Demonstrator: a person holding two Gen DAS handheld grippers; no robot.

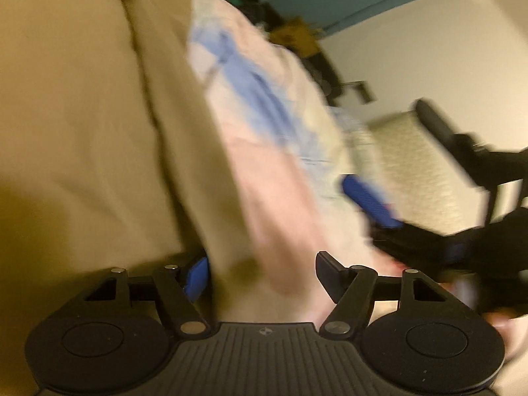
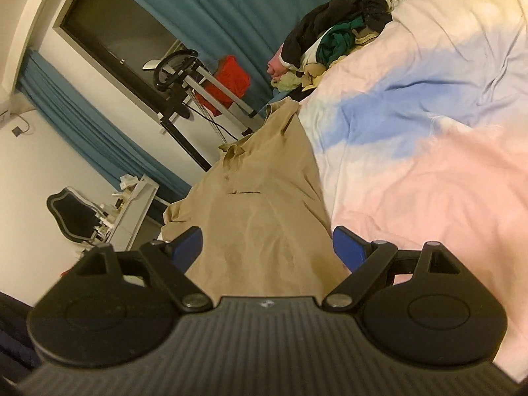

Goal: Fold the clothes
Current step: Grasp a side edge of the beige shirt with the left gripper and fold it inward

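Note:
A tan polo shirt (image 2: 260,204) lies spread on the bed, collar at the far end, and fills the left of the blurred left wrist view (image 1: 82,115). My right gripper (image 2: 267,250) is open, its jaws wide apart, with the shirt's near hem lying between them. It also shows in the left wrist view (image 1: 373,204) at the right, over the sheet. My left gripper (image 1: 260,274) is open, its blue pad (image 1: 196,279) at the shirt's edge, with shirt and sheet between the jaws.
The bed has a pink, blue and white sheet (image 2: 429,125). A pile of dark, green and yellow clothes (image 2: 333,43) sits at its far end. Beyond the bed are blue curtains (image 2: 204,3), a metal stand (image 2: 194,76), a red item (image 2: 231,79) and a chair (image 2: 72,217).

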